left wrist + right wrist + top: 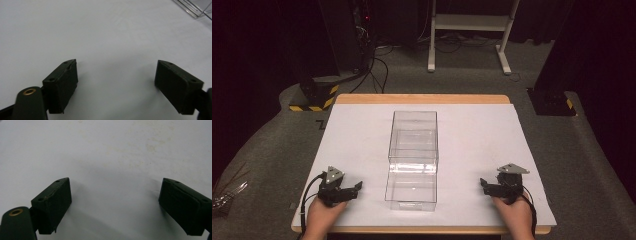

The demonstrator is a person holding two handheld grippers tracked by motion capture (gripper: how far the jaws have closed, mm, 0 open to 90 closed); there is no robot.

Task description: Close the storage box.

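Note:
A clear plastic box (413, 141) stands in the middle of the white table top (472, 135), with a second clear tray or lid (411, 192) lying just in front of it. My left gripper (354, 189) rests near the front left edge, held by a hand, its jaws wide apart over bare white surface (115, 72) with nothing between them. A corner of the clear box (197, 8) shows at the upper right of the left gripper view. My right gripper (484, 184) rests near the front right edge, also open (113, 195) and empty.
The table has a wooden rim (422, 98). Behind it on the grey carpet stand a white metal frame (469, 30), cables (377, 70) and black stands with yellow-black hazard tape (314, 97). A dark base (552, 102) sits at the right rear.

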